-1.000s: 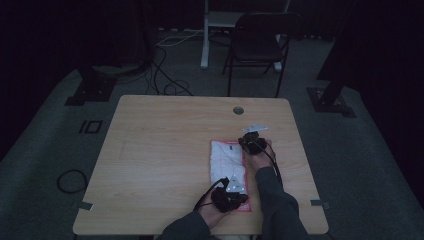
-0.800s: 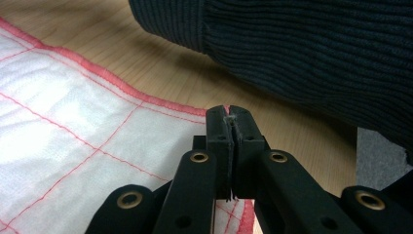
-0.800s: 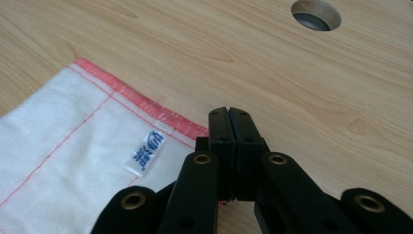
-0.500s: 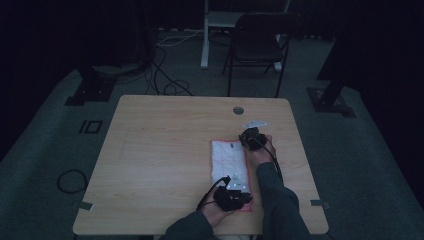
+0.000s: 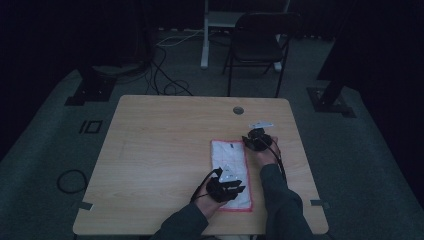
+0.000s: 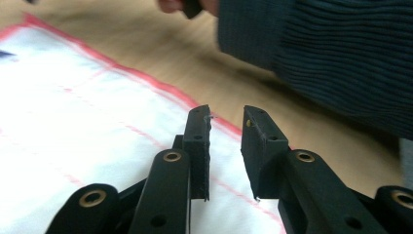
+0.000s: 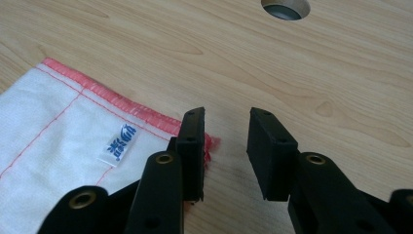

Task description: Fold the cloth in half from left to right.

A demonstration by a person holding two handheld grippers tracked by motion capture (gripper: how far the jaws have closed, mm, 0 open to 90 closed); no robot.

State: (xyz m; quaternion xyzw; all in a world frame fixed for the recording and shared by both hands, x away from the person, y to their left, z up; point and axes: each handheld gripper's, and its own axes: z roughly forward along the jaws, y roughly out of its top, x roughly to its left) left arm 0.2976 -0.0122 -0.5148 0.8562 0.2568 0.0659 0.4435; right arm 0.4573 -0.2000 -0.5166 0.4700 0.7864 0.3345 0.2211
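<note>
The white cloth [image 5: 231,172] with red hem lies flat on the desk [image 5: 165,150], near its right edge, and its long axis runs from the near edge toward the far edge. The right gripper [image 7: 225,146] stands at the cloth's far right corner and the left gripper [image 6: 226,146] at its near end beside the right hem, probably so both ends can be pinched for folding. Both pairs of jaws are parted and grasp nothing.

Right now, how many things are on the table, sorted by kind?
White cloth with red edging: 1
Grippers: 2, the left gripper and the right gripper, both with jaws open
Round cable hole in the table: 1
Total: 4
</note>
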